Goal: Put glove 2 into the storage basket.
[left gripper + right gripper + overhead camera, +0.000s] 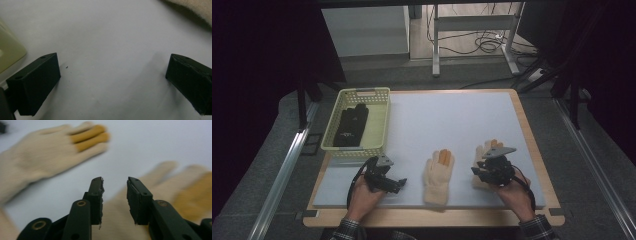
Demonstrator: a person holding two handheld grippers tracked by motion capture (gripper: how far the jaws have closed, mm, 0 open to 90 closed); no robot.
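The right gripper [484, 172] hovers part-open above a cream glove [484, 150]; the left gripper [394, 184], wide open, rests low on the table [452, 115].

My left gripper [398, 184] sits lower left, jaws wide apart; my right gripper [477, 172], lower right, stands partly parted.

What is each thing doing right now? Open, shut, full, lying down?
Left gripper: open, nothing between its jaws.
Right gripper: jaws apart, over the right glove, not gripping it.
Middle glove: lying flat on the table, free.
Right glove: lying flat, partly hidden by the right gripper.
Basket: upright, holding black gloves.
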